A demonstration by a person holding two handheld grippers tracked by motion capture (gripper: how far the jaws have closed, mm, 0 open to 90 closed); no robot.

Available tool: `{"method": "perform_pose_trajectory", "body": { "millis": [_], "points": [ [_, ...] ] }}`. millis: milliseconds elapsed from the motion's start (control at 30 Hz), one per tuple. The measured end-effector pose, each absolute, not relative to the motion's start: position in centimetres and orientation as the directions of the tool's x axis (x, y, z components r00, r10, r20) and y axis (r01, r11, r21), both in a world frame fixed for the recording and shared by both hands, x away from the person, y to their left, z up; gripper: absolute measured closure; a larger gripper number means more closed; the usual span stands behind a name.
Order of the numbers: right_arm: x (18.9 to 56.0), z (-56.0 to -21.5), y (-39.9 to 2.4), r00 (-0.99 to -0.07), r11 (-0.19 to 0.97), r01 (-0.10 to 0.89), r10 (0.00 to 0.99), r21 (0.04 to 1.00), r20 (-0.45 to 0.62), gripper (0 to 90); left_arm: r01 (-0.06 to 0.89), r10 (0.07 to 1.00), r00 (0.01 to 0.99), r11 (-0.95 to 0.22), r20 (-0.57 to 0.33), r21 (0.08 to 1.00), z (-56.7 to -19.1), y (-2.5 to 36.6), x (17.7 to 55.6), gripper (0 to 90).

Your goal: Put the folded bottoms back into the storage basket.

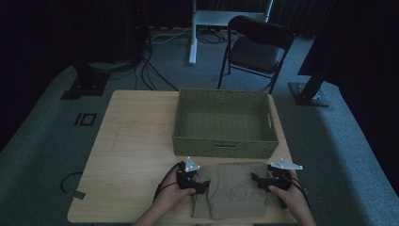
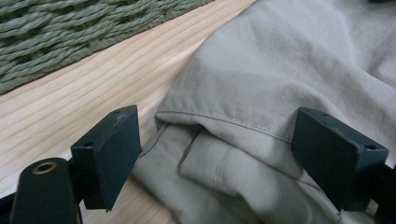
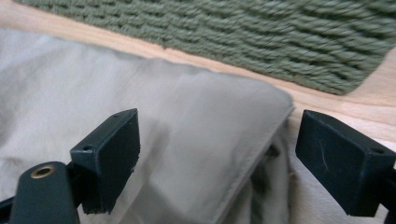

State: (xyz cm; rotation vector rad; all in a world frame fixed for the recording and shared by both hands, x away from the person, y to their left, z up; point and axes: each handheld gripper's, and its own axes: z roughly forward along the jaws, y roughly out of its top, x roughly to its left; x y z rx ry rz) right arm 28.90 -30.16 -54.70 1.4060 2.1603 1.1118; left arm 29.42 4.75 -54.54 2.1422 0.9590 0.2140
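Table [image 1: 131, 141]: light wood, seen from above in dim light; grey carpet around it.
Cables [image 1: 150, 70]: on the floor at 11 o'clock from the table, near a dark stand base.
Left hand [image 1: 170, 192]: comes in from the bottom edge at about 7 o'clock and grips the left gripper.
Left gripper [image 1: 201, 185]: at the left edge of the cloth, grey plate on top. In the left gripper view its jaws stand wide apart and hold nothing; the left jaw is over bare wood, the right jaw over the cloth, and the folded cloth edge lies between them.
Cloth [image 1: 231, 190]: beige, folded, lying flat on the table at 6 o'clock, just in front of the basket and apart from it by a strip of wood. The left gripper view shows a stitched hem with folded layers tucked beneath.
Basket [image 1: 225, 143]: green, woven, rectangular, at the table's far centre, 12 o'clock from the cloth; slot handles in its walls.
Chair [image 1: 256, 47]: dark folding chair on the floor beyond the basket, at 1 o'clock.
Right gripper [image 1: 256, 180]: at the right edge of the cloth, grey plate on top. In the right gripper view its jaws are spread and grip nothing; a cloth corner lies between them, with the basket wall behind.
Right hand [image 1: 288, 192]: enters at 5 o'clock and holds the right gripper.
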Motion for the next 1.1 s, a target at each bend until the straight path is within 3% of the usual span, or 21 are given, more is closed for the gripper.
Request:
{"method": "perform_pose_trajectory", "body": {
  "millis": [467, 600, 700, 767, 900, 933, 1100],
  "points": [
    [28.5, -55.4, -29.2, -0.485, 0.286, 0.604, 0.872, 0.744, 0.058, 18.5, 0.489, 0.663, 0.747, -0.496, -0.050, 0.718, -55.1, 3.8, 29.1, 15.2],
    [28.1, -55.3, -29.0, -0.475, 0.273, 0.608, 0.877, 0.746, 0.067, 26.9, 0.462, 0.641, 0.767, -0.529, -0.022, 0.712, -55.1, 3.4, 29.0, 15.5],
    [27.9, -54.9, -28.9, -0.495, 0.292, 0.620, 0.866, 0.729, 0.075, 42.1, 0.451, 0.632, 0.775, -0.534, -0.016, 0.715, -55.1, 3.2, 29.0, 17.8],
    [27.9, -54.8, -28.8, -0.518, 0.303, 0.609, 0.851, 0.733, 0.079, 54.0, 0.432, 0.610, 0.792, -0.535, -0.022, 0.726, -55.0, 3.2, 29.0, 25.9],
    [27.6, -54.9, -28.6, -0.522, 0.277, 0.611, 0.846, 0.742, 0.113, 67.4, 0.452, 0.586, 0.805, -0.503, -0.093, 0.737, -54.9, 3.2, 28.9, 64.6],
    [27.6, -54.9, -28.5, -0.519, 0.277, 0.610, 0.848, 0.742, 0.110, 70.0, 0.470, 0.593, 0.797, -0.488, -0.116, 0.735, -54.9, 3.1, 28.9, 69.5],
    [27.6, -54.3, -28.2, -0.512, 0.280, 0.628, 0.851, 0.726, 0.115, 75.3, 0.506, 0.601, 0.784, -0.469, -0.158, 0.724, -54.5, 3.2, 29.0, 76.6]
  ]
}}
